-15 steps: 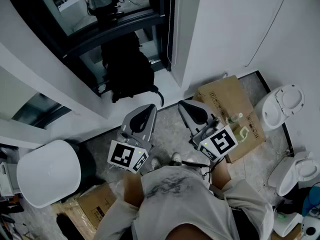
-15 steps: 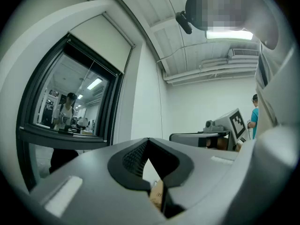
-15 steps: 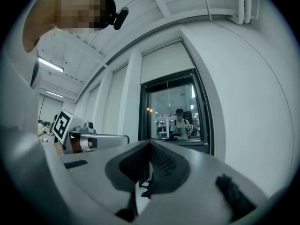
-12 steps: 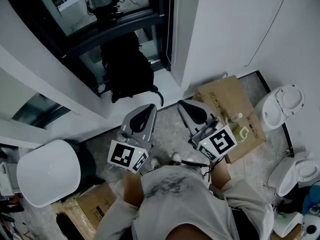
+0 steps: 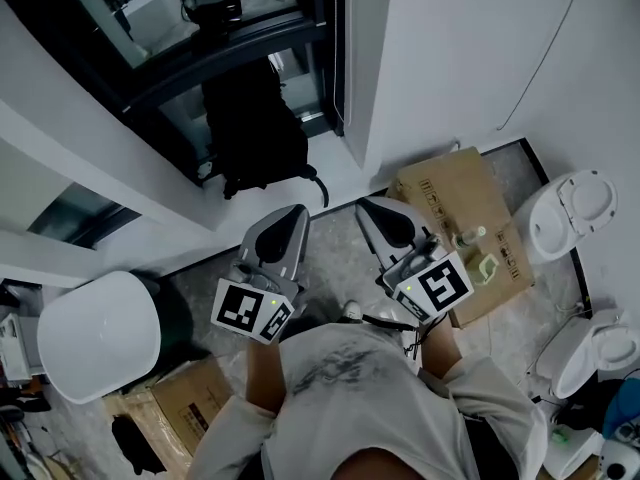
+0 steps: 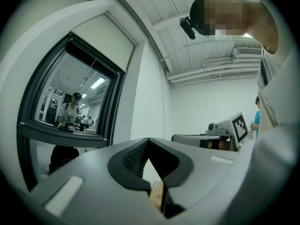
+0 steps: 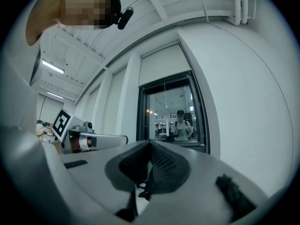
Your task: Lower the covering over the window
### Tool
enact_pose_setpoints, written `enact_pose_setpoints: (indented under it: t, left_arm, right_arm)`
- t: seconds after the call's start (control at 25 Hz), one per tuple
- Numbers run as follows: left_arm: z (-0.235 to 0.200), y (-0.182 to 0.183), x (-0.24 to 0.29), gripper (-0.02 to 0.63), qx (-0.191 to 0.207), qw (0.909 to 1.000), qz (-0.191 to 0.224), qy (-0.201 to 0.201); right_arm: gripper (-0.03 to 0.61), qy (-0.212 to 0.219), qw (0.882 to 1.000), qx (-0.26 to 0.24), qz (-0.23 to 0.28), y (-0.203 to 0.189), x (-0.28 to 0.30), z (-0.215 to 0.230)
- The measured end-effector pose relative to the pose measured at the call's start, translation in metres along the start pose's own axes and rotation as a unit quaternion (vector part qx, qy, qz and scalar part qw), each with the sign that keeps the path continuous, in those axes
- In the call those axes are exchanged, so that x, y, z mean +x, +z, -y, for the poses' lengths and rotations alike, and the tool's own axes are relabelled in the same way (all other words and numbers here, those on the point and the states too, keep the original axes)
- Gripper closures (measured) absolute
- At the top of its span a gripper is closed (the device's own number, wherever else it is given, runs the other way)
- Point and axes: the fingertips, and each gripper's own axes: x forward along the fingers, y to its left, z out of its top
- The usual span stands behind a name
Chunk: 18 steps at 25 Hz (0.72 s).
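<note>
The covering, a pale flat blind panel (image 6: 105,35), sits raised above the dark-framed window (image 6: 70,102) in the wall ahead. The whole pane is uncovered, and a person in a dark cap (image 7: 180,122) can be seen behind the glass. A thin line hanging down within the pane may be the pull cord, but this cannot be confirmed. Compared with the head view of about half a second ago, very little has altered. The scene has slid slightly in frame, which suggests a small movement of the head, and both grippers occupy almost the same places as before. The left gripper (image 5: 291,212) is closed with nothing between its jaws. The right gripper (image 5: 368,205) likewise shows its jaws together and empty. Both point level toward the window wall from in front of the person's chest, well short of the frame. The black backpack (image 5: 255,128) slumped below the sill lies between them and the wall, and the flattened brown cardboard box (image 5: 460,203) lies on the floor to the right. Assessment: the task has not begun. The blind is untouched, no reach is evident, and an approach to the cord or the blind's lower edge is still required.
</note>
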Motion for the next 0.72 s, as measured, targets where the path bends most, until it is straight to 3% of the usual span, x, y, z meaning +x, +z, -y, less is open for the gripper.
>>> enact_pose_setpoints:
  t: [0.12,0.32,0.72]
  left_arm:
    - [-0.001,-0.004,0.009,0.607,0.016,0.9998,-0.01,-0.006]
    - [-0.018,-0.005,0.028,0.607,0.01,0.9997,-0.001,-0.023]
    - [-0.087,-0.001,0.065,0.607,0.0,0.9981,0.011,-0.06]
  right_arm:
    - [0.566,-0.005,1.0,0.0,0.0,0.0,0.003,0.006]
    - [0.566,-0.012,1.0,-0.005,-0.007,-0.004,0.023,0.02]
    - [0.566,-0.035,0.999,-0.022,-0.022,-0.011,0.096,0.044]
